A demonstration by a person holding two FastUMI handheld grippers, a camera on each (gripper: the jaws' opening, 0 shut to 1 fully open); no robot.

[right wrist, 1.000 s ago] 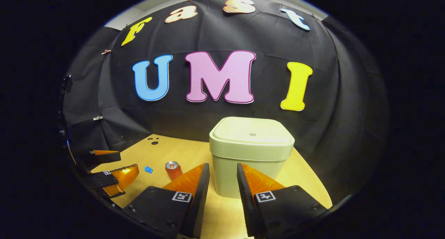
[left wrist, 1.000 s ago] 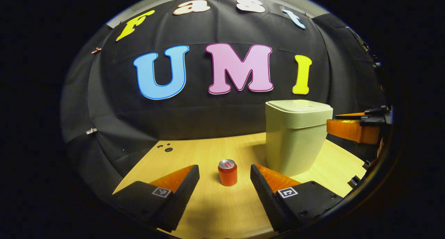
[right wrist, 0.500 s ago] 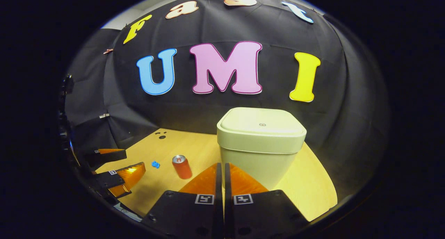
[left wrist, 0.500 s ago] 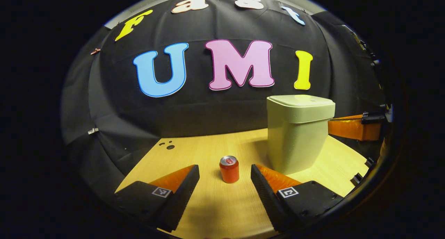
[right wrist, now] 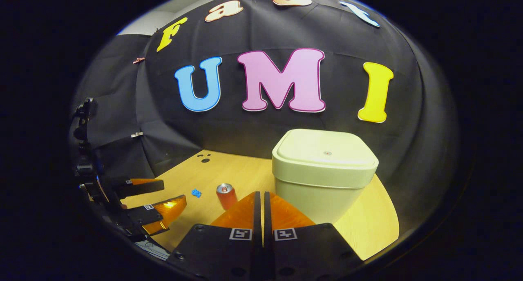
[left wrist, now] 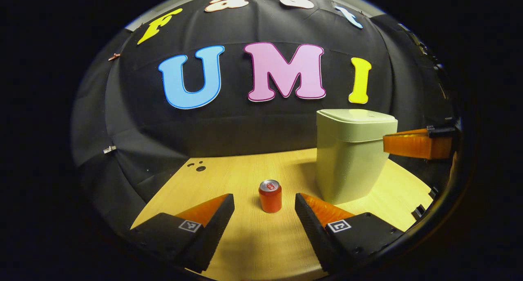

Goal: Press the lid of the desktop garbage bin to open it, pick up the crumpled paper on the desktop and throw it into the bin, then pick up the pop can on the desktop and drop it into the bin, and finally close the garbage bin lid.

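The right claw (right wrist: pixel 259 199), its two fingers pressed together on nothing, is nearer the closed bin (right wrist: pixel 325 170), whose lid (right wrist: pixel 325 152) lies ahead and a bit right, while the left claw (left wrist: pixel 264 207) stays-free apart facing the can (left wrist: pixel 270 196).

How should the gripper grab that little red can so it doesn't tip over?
Grab the pop can around its round middle, coming in level from the front. It stands upright on the table, and the left gripper already has its jaws open, one on each side ahead of it. The smooth sides probably give an even squeeze; its top rim is likely too narrow to pinch.
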